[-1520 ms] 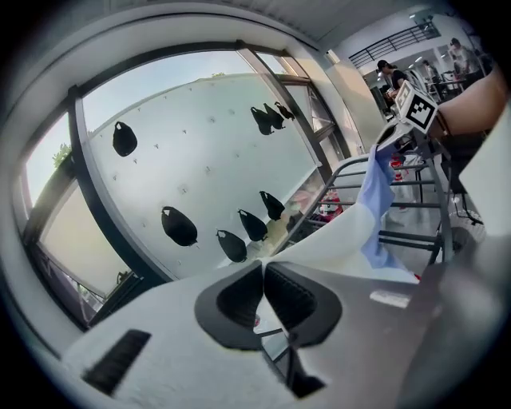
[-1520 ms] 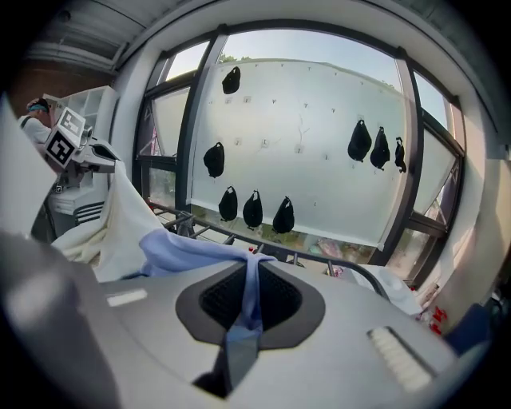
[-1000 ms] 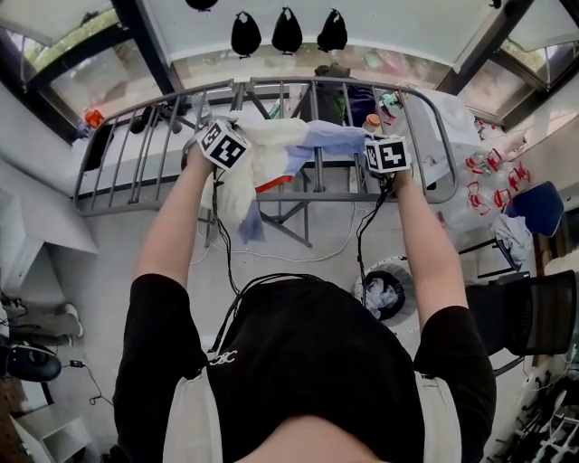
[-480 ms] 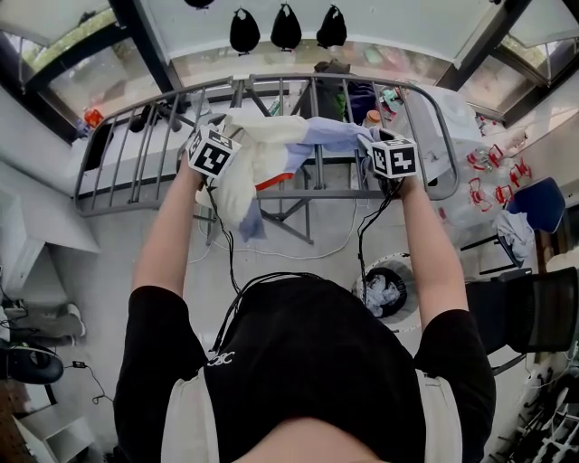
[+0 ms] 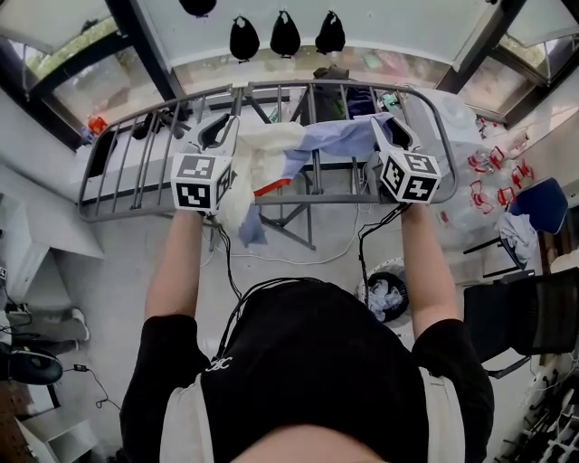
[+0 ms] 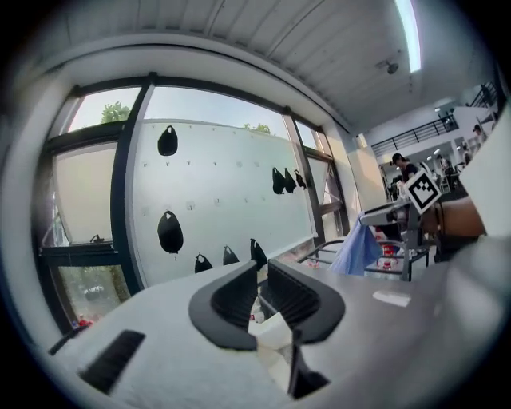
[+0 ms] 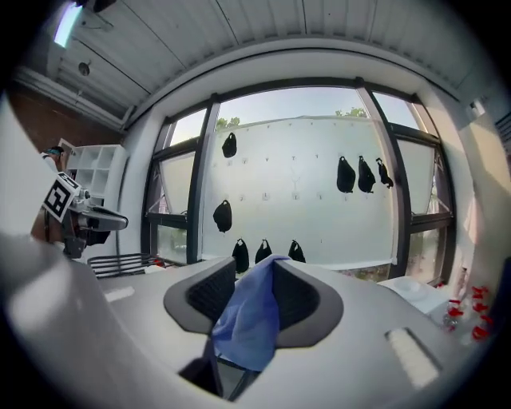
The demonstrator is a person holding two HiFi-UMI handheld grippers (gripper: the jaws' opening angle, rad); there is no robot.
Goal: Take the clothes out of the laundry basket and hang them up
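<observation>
Filling the far side of the head view, a frosted window wall (image 5: 362, 23) in dark frames carries three black bags (image 5: 285, 36) in a row. Below it a grey metal drying rack (image 5: 118, 194) spans most of the width, its bars running away from the person (image 5: 308, 371) in a black top, who reaches out with both arms. A black chair (image 5: 520, 316) stands on the floor at the right edge.

A garment (image 5: 271, 149), cream on its left part and pale blue on its right, is stretched over the rack's middle bars between the two grippers, and a cream and blue fold of it hangs down below the near rail.

The laundry basket (image 5: 365, 291), round and dark-rimmed, stands on the floor under the person's right forearm, with pale clothes (image 5: 387, 294) in it.

The left gripper (image 5: 215, 134) is at the garment's cream end. Its jaws have just been closing and are nearly together, with cream cloth pinched low between them.

The right gripper (image 5: 393, 134) is at the blue end. Its jaws have also just been closing but stand wider, with a thick fold of blue cloth filling the gap and touching both pads. Both grippers point roughly level toward the window, above the rack's bars.
</observation>
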